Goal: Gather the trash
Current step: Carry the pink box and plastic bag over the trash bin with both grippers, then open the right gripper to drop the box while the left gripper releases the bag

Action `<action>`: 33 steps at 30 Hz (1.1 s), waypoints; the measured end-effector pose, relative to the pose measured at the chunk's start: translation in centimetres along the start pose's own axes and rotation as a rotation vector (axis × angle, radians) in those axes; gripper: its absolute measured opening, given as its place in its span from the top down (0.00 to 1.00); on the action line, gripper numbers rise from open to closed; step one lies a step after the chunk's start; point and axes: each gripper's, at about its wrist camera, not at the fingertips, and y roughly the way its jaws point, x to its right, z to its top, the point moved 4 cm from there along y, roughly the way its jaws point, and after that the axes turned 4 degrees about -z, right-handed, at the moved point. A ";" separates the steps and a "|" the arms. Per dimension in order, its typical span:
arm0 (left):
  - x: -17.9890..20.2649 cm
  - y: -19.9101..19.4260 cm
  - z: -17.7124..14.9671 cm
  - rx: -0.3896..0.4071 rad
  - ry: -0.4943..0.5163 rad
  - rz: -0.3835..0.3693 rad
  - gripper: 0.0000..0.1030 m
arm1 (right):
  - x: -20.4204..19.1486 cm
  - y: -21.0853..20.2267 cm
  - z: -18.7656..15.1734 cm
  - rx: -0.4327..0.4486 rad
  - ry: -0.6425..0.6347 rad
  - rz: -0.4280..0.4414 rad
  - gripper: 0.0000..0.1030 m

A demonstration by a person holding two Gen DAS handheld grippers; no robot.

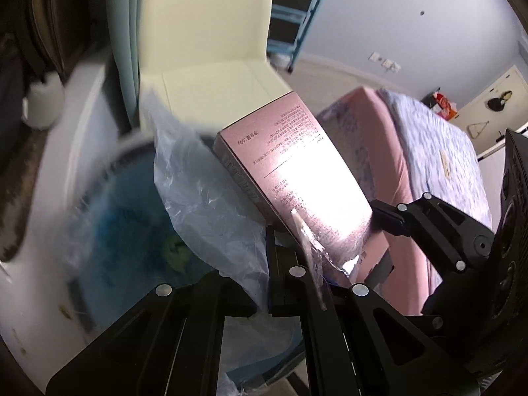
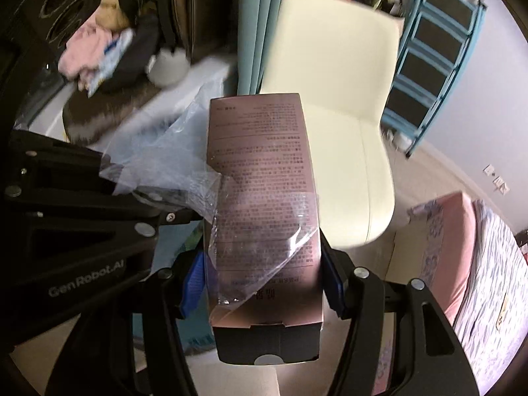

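Observation:
My right gripper (image 2: 264, 283) is shut on a pink printed carton (image 2: 260, 178), its blue pads (image 2: 193, 280) pressing both sides; the carton points forward, with torn clear film over its near end. The carton also shows in the left wrist view (image 1: 297, 165), held by the right gripper (image 1: 389, 221) at the right. My left gripper (image 1: 290, 264) is shut on a clear plastic bag (image 1: 201, 198), which hangs open beside the carton. The bag also shows in the right wrist view (image 2: 165, 151), left of the carton, with the left gripper (image 2: 158, 198) beneath it.
A cream chair (image 2: 343, 105) stands ahead, teal curtains (image 2: 260, 33) behind it. A bed with pink sides (image 1: 412, 151) is to the right. A blue round bin (image 1: 132, 214) lies below the bag. A blue rack (image 2: 435, 52) stands by the wall. Clothes (image 2: 95, 52) pile at left.

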 end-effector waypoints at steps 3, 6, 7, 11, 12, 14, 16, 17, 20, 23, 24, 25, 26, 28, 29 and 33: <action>-0.9 1.6 -1.2 -0.048 -0.025 0.019 0.97 | -0.5 1.3 -0.7 -0.043 -0.027 0.003 0.44; -2.3 2.4 -1.8 -0.082 -0.079 0.047 0.77 | -1.0 1.7 -0.7 -0.049 -0.063 -0.027 0.40; -2.9 2.4 -1.9 -0.087 -0.106 0.070 0.58 | -1.1 1.7 -0.7 -0.048 -0.067 -0.031 0.38; -4.4 0.9 -2.2 -0.061 -0.154 0.099 0.42 | -1.3 1.6 -0.7 -0.042 -0.044 -0.010 0.35; -4.7 0.3 -2.1 -0.043 -0.158 0.105 0.42 | -1.3 1.6 -0.6 -0.041 -0.036 -0.005 0.35; -5.3 -1.1 -2.2 -0.007 -0.177 0.107 0.38 | -1.4 1.3 -0.5 -0.042 -0.021 0.006 0.35; -6.0 -2.4 -2.4 0.021 -0.208 0.100 0.37 | -2.0 1.0 -0.2 -0.039 -0.021 0.042 0.35; -6.5 -2.7 -2.7 0.028 -0.218 0.099 0.37 | -2.4 0.7 -0.2 -0.034 -0.029 0.053 0.35; -7.3 -3.9 -3.8 0.032 -0.240 0.100 0.37 | -4.3 0.4 -0.5 -0.048 -0.069 0.078 0.35; -8.1 -4.8 -4.6 0.031 -0.249 0.101 0.37 | -5.2 -0.1 -0.6 -0.041 -0.078 0.076 0.35; -8.0 -4.8 -4.7 0.031 -0.248 0.101 0.37 | -5.2 -0.4 -0.4 -0.028 -0.070 0.074 0.35; -8.1 -5.1 -5.0 0.033 -0.244 0.101 0.37 | -5.1 -0.7 -0.2 -0.010 -0.057 0.063 0.35; -8.1 -5.1 -5.1 0.033 -0.241 0.099 0.37 | -5.0 -1.0 0.0 0.006 -0.040 0.053 0.35; -8.0 -5.2 -5.4 0.030 -0.238 0.087 0.37 | -4.5 -1.7 0.3 0.037 0.004 0.041 0.35; -7.9 -5.3 -5.5 0.029 -0.238 0.083 0.37 | -4.4 -2.0 0.4 0.046 0.020 0.034 0.35; -8.0 -6.0 -5.9 0.048 -0.249 0.055 0.37 | -4.2 -2.3 0.4 0.059 0.055 0.013 0.35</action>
